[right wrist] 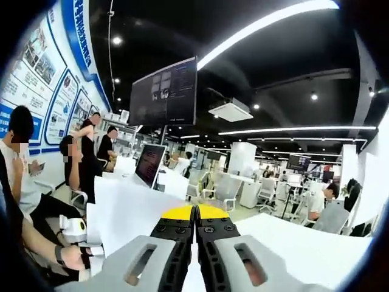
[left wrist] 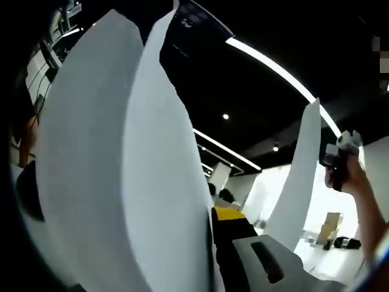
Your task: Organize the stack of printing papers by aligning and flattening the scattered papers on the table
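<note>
The white printing papers [left wrist: 121,182] are lifted off the table and bow upward in tall curved sheets. My left gripper [left wrist: 214,214] is shut on their near edge; its grey right jaw shows, and the paper hides the left one. The far end of the papers [left wrist: 301,182] runs to my right gripper [left wrist: 341,152], which a hand holds at the right. In the right gripper view, my right gripper [right wrist: 196,214] has its yellow-tipped jaws pressed together on the papers [right wrist: 130,213], which spread out to both sides. The left gripper [right wrist: 76,230] shows at the lower left, held in a hand.
Several people [right wrist: 79,158] sit and stand along a poster wall on the left. A dark screen [right wrist: 164,91] hangs from the ceiling. Desks, monitors and office chairs [right wrist: 225,188] lie beyond. A cardboard box [left wrist: 331,225] stands on the floor.
</note>
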The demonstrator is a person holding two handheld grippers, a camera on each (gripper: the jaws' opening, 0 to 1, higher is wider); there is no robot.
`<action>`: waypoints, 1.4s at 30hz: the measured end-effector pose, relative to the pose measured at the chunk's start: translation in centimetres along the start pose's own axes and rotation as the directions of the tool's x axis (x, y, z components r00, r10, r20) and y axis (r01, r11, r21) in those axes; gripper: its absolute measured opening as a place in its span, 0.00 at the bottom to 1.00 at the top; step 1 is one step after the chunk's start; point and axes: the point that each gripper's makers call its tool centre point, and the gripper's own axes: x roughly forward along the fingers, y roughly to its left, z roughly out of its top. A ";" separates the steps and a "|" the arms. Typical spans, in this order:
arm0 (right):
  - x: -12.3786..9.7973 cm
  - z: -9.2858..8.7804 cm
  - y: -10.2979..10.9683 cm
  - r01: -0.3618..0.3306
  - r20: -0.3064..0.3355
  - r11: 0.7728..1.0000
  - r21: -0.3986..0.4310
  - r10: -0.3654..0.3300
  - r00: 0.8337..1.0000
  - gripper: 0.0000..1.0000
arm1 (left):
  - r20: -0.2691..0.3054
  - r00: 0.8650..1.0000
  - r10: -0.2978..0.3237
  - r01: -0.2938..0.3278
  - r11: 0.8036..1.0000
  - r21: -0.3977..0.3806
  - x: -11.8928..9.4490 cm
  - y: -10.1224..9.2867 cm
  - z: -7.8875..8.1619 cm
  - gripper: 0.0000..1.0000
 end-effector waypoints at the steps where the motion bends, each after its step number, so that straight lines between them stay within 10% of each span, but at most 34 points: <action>1: 0.3 -0.2 -0.1 0.002 -0.007 1.000 0.000 -0.002 1.000 0.00 | -0.001 1.000 0.000 0.000 1.000 -0.001 0.0 0.0 0.0 0.09; 35: 9.2 -6.1 -1.6 0.065 -0.202 0.980 -0.186 -0.102 0.974 0.00 | -0.015 1.000 0.006 -0.006 1.000 0.010 -0.2 -0.9 -0.4 0.09; 42: 11.9 -6.7 -1.1 -0.029 -0.229 0.985 -0.171 -0.012 0.973 0.00 | -0.024 1.000 0.003 -0.003 1.000 0.015 -0.1 -0.9 -0.5 0.10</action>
